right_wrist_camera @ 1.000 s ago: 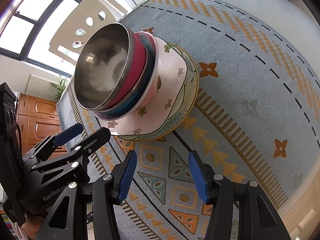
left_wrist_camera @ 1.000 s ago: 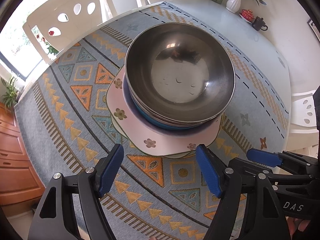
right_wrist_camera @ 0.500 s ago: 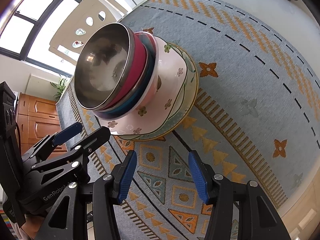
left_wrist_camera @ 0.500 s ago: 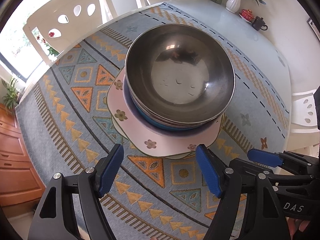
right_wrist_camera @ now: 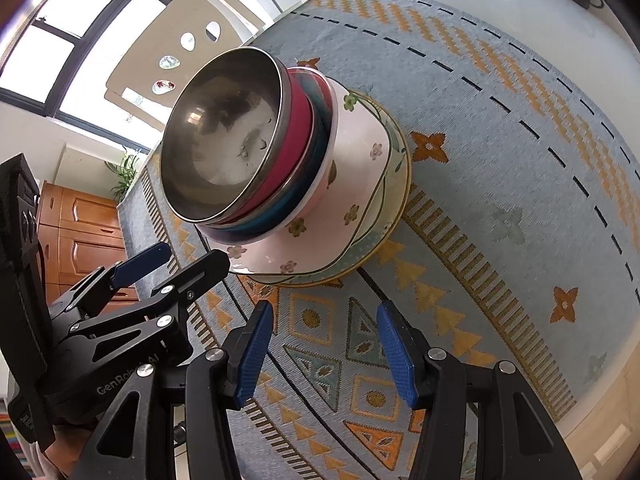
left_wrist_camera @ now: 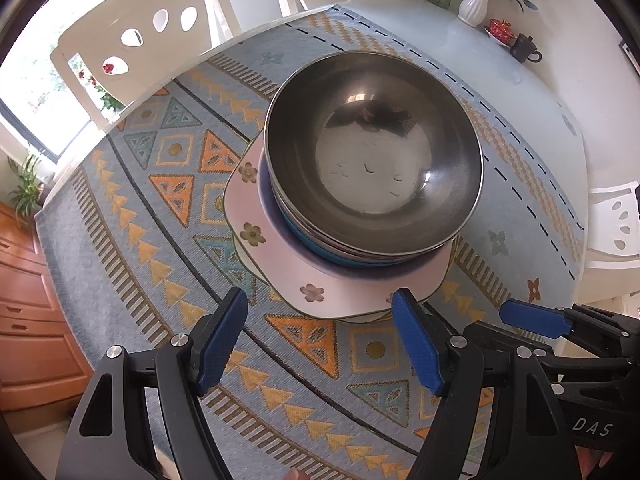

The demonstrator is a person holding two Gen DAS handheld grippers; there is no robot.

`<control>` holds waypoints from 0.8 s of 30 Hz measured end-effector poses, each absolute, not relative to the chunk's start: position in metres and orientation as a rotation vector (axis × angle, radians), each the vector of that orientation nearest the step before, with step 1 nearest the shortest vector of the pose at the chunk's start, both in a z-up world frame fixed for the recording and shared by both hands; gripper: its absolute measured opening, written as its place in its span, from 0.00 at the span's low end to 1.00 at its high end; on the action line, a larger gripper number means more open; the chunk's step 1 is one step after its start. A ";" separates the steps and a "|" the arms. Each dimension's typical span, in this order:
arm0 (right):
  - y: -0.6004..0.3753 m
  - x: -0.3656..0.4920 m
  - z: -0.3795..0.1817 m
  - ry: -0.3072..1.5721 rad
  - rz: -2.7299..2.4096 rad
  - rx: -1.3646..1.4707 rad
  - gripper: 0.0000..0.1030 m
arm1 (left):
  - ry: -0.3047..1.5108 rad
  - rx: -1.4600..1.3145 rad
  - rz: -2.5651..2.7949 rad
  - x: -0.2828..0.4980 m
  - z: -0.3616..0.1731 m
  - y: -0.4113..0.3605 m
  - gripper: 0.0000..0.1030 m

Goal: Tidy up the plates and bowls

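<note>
A steel bowl (left_wrist_camera: 374,168) tops a stack on the patterned mat: under it a red bowl (right_wrist_camera: 294,148), a blue bowl (left_wrist_camera: 316,250), a pink floral square plate (left_wrist_camera: 276,256) and a round yellow-rimmed plate (right_wrist_camera: 394,216). The steel bowl also shows in the right wrist view (right_wrist_camera: 224,136). My left gripper (left_wrist_camera: 320,340) is open and empty, just short of the pink plate's near edge. My right gripper (right_wrist_camera: 326,350) is open and empty, in front of the stack. Each gripper shows in the other's view, the right (left_wrist_camera: 560,336) and the left (right_wrist_camera: 132,292).
A blue patterned mat (left_wrist_camera: 132,240) covers the round white table (left_wrist_camera: 500,92). A white vase with flowers (left_wrist_camera: 476,4), a red cup (left_wrist_camera: 500,30) and a dark mug (left_wrist_camera: 526,50) stand at the far edge. White chairs (left_wrist_camera: 136,52) ring the table. A wooden dresser (left_wrist_camera: 28,320) stands left.
</note>
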State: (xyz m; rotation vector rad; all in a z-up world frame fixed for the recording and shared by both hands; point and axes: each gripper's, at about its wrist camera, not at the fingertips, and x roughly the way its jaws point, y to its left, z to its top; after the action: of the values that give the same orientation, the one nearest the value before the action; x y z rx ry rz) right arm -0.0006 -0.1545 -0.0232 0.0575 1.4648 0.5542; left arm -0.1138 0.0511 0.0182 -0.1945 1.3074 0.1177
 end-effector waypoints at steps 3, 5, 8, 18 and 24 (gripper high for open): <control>-0.155 -0.001 -0.023 1.465 0.553 0.059 0.51 | 1.311 -0.195 0.122 -0.114 0.017 0.052 0.71; -0.156 -0.001 -0.023 1.465 0.552 0.061 0.51 | 1.311 -0.193 0.121 -0.114 0.017 0.052 0.71; -0.156 -0.001 -0.023 1.465 0.552 0.062 0.50 | 1.304 -0.195 0.120 -0.114 0.018 0.052 0.71; -0.158 -0.003 -0.025 1.469 0.551 0.068 0.51 | 1.294 -0.199 0.110 -0.115 0.020 0.050 0.71; -0.159 -0.006 -0.027 1.473 0.551 0.075 0.50 | 1.296 -0.200 0.131 -0.115 0.019 0.050 0.76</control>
State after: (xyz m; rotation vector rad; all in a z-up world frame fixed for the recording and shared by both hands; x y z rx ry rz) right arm -0.0063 -0.1589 -0.0272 0.0748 1.4728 0.5513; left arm -0.1154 0.0496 0.0193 -0.1998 1.2959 0.1309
